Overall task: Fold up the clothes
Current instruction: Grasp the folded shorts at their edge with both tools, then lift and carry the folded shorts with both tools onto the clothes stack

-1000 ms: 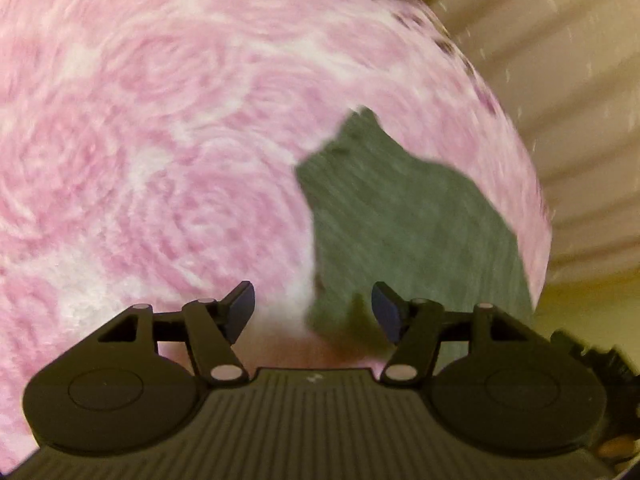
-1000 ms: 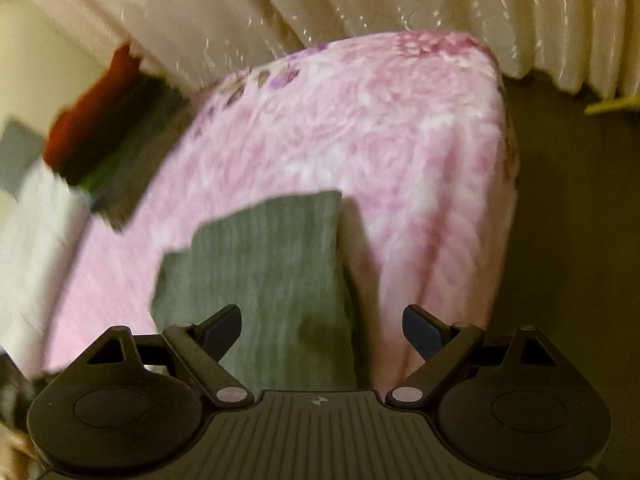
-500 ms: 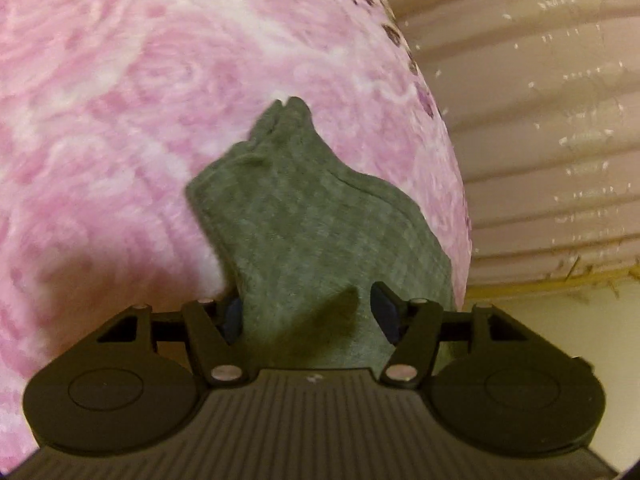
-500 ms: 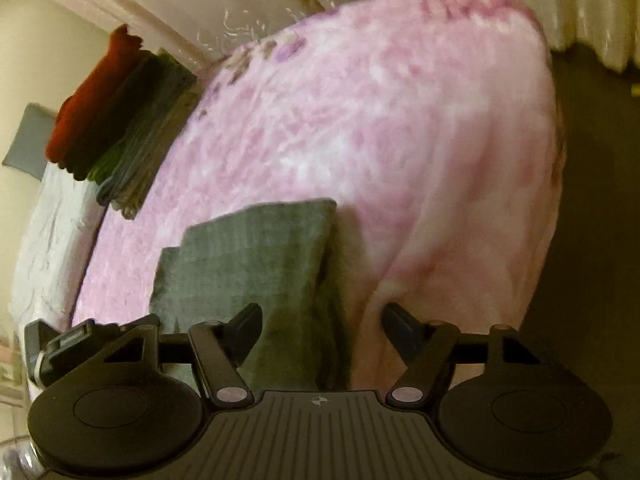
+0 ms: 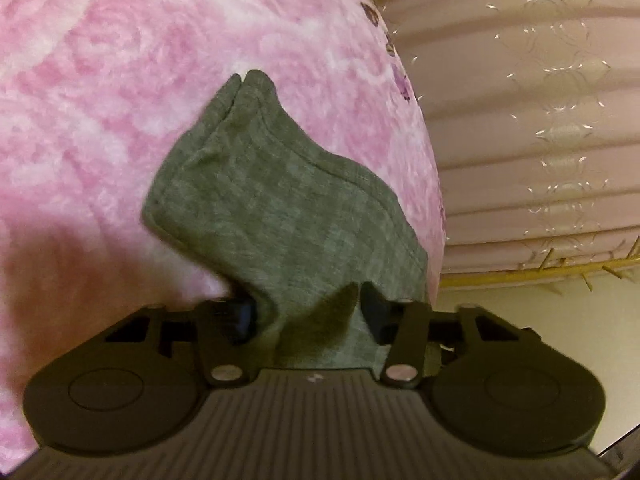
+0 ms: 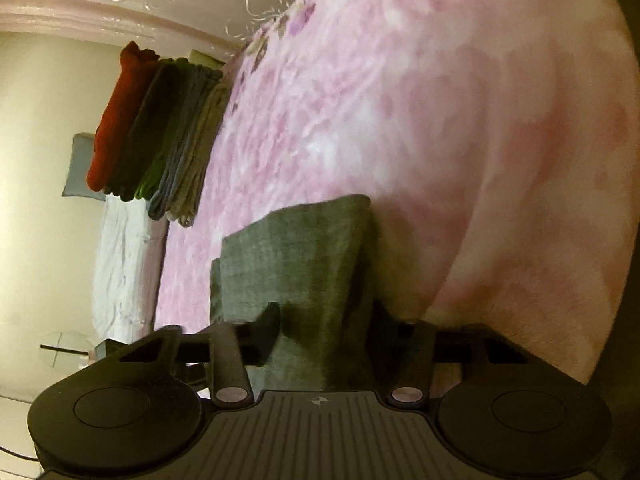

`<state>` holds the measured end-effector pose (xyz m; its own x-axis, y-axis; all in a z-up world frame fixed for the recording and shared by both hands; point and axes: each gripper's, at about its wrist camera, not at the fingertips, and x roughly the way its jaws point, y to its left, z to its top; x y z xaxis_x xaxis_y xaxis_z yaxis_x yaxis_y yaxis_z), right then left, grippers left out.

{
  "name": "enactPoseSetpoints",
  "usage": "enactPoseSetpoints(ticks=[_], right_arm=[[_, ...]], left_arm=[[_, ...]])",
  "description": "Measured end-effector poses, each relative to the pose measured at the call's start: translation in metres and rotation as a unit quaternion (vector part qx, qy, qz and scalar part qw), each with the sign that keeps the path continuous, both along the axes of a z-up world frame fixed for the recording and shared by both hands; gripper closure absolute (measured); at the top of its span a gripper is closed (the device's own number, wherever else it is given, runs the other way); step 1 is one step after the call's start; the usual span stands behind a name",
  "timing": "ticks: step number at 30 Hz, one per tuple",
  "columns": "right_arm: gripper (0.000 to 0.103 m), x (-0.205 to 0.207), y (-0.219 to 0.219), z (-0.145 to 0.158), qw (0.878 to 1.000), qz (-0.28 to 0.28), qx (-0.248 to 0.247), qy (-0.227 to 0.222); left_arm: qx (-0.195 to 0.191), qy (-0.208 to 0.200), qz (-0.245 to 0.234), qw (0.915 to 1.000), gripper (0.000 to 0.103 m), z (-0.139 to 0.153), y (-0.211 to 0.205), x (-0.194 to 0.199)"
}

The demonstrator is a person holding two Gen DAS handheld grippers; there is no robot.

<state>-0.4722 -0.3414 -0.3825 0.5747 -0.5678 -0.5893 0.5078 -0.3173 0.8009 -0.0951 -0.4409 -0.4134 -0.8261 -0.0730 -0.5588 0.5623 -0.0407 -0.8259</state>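
A grey-green folded garment (image 5: 280,208) lies on the pink floral blanket (image 5: 100,100), near the bed's edge, its layered corners uneven. A stack of folded clothes (image 6: 160,132) sits farther back on the bed, beside a pleated curtain (image 5: 540,120). The left gripper (image 5: 306,312) and the right gripper (image 6: 326,326) are both closing, the cloth's near edge between their jaws. A second ago both jaws stood wider and higher above it.
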Motion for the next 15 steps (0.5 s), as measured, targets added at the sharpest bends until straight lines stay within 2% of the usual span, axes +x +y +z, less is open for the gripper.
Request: enactPoseSetpoints(ticks=[1, 2, 4, 7, 9, 12, 15], right_arm=[[0.079, 0.0, -0.001, -0.003, 1.0, -0.002, 0.004, -0.008], [0.085, 0.001, -0.002, -0.005, 1.0, -0.003, 0.01, -0.013], [0.089, 0.004, -0.001, -0.002, 1.0, -0.008, 0.008, -0.015], [0.091, 0.005, 0.002, 0.015, 0.999, -0.024, 0.003, -0.025], [0.091, 0.007, 0.003, 0.036, 0.999, -0.028, -0.003, -0.028], [0.091, 0.016, 0.0, 0.086, 0.999, -0.019, -0.021, -0.02], [0.091, 0.031, -0.006, 0.142, 0.999, 0.0, -0.045, -0.013]], left_arm=[[0.0, 0.004, 0.002, 1.0, 0.091, -0.001, 0.001, 0.0], [-0.005, 0.005, 0.003, 1.0, 0.093, 0.0, 0.003, 0.0], [-0.025, 0.004, 0.004, 0.9997, 0.095, 0.009, 0.008, 0.0], [-0.055, 0.005, 0.01, 0.9984, 0.096, 0.027, 0.016, 0.001], [-0.07, 0.014, 0.031, 0.997, 0.096, 0.053, 0.023, 0.01], [-0.091, 0.027, 0.061, 0.9936, 0.096, 0.093, 0.034, 0.024], [-0.122, 0.026, 0.088, 0.9883, 0.096, 0.15, 0.047, 0.039]])
